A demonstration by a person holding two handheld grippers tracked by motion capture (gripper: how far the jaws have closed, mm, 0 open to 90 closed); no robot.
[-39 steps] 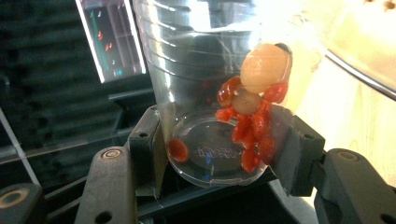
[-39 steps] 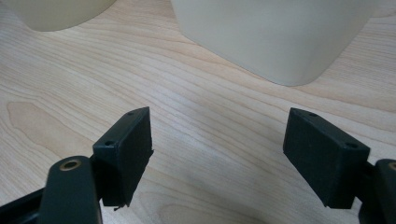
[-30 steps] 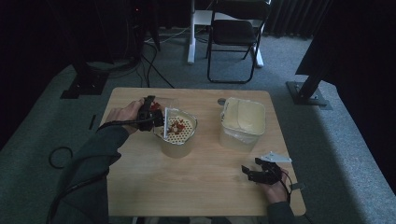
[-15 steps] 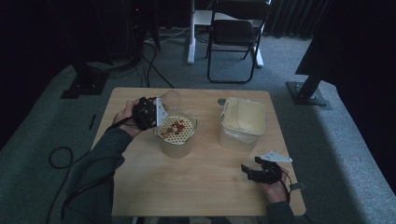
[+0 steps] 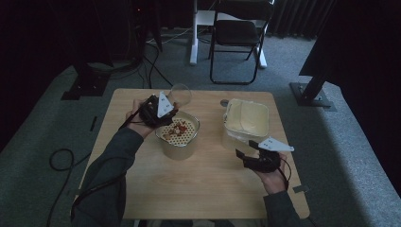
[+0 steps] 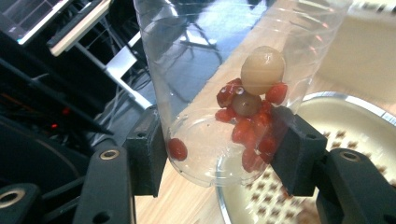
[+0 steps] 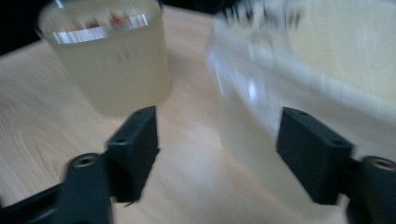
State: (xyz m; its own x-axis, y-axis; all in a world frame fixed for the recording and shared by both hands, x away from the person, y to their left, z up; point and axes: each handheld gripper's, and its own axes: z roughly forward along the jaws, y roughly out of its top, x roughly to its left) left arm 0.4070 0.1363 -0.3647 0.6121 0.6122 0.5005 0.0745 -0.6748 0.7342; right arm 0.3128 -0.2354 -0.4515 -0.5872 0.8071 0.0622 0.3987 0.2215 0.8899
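Two claws are at work, and I take them from the left of the high view. My left claw (image 5: 158, 109) sits in the upper left of the table (image 5: 142, 189), pinching a clear cup (image 5: 179, 94) near its base. In the left gripper view the two jaws press the cup (image 6: 224, 93) from either side. It is tipped, its base low toward me and its mouth slanting up and away, out of the top of that frame. Red berries (image 6: 247, 130) and a pale round fruit (image 6: 262, 70) cling together against the lower wall, close to the right jaw; one berry lies alone near the left jaw.

Just right of that claw, in the middle of the high view, stands the strainer pot (image 5: 178, 137), with some fruit already lying on its holed insert. In the left gripper view its rim (image 6: 355, 100) curves at the lower right, under and beyond the cup. So the pot lies to the right of and below my left claw, and the cup's long axis runs up and away from it. I judge the mouth must swing down to the right, over the pot, before the rest will fall.

Farther right stands the tub (image 5: 246, 120). At the lower right of the high view my right claw (image 5: 247, 153) hovers, jaws spread and holding nothing, near the tub and well apart from the cup. The left claw is plainly the nearer one.
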